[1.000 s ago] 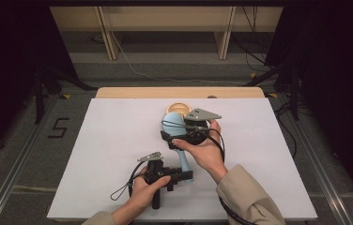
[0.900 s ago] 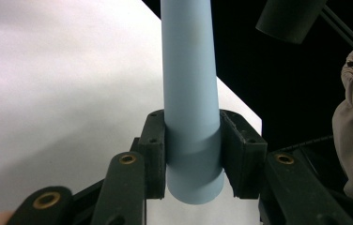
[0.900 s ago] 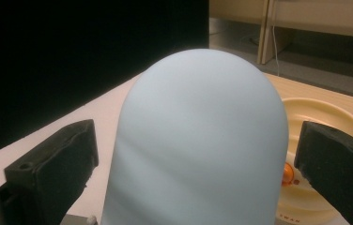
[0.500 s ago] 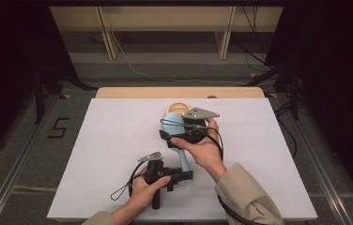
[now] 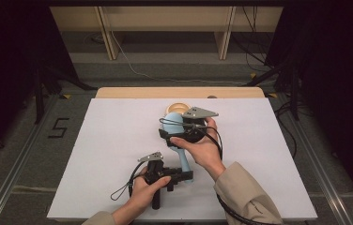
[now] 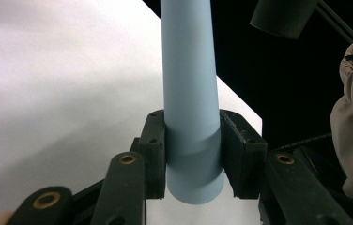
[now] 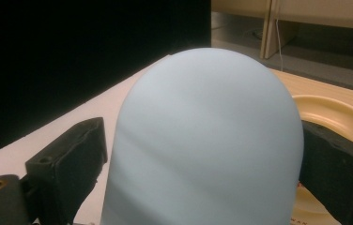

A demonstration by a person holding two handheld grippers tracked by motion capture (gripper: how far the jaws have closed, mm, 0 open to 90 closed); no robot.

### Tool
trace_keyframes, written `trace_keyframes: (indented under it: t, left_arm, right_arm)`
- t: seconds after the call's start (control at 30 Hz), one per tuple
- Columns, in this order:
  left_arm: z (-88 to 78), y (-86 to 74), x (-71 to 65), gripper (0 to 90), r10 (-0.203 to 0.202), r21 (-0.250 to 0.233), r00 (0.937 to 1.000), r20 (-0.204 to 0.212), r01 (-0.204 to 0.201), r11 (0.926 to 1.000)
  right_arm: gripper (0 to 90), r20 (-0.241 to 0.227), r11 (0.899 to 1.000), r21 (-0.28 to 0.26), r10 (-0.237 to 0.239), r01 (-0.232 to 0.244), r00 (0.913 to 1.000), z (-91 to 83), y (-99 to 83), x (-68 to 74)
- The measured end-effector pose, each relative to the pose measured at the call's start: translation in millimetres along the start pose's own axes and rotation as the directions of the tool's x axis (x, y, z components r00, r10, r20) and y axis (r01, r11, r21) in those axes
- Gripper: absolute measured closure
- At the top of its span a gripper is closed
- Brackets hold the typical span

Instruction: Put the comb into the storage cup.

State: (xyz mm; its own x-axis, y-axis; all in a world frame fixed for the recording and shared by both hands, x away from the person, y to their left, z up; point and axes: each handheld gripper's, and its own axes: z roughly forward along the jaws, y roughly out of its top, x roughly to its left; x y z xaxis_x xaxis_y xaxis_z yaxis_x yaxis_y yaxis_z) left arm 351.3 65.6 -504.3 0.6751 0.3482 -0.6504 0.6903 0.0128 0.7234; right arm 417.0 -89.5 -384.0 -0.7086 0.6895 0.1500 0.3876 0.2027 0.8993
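One floor mark [image 5: 58,127] — "5"

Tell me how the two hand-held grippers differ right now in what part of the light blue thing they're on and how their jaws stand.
The left hand-held gripper is shut on the narrow handle end of the light blue tool, its jaws close together. The right hand-held gripper straddles the tool's broad rounded head, jaws wide; they have just been closing, and a gap shows at the left jaw. In the high view the left sits nearer the person, the right farther up the table. Both are black, and each is held in one hand.
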Motion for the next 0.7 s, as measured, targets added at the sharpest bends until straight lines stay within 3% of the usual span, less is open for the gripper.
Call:
trace_keyframes:
  t: [0.7]
  left_arm:
    - [0.5, -0.7, 0.5, 63.5, 0.001, 0.003, 1.0000, -0.001, -0.001, 1.0000]
  right_arm:
    - [9.7, 0.004, 1.000, 0.006, 0.000, 0.000, 1.0000, 2.4, 0.2, -0.8]
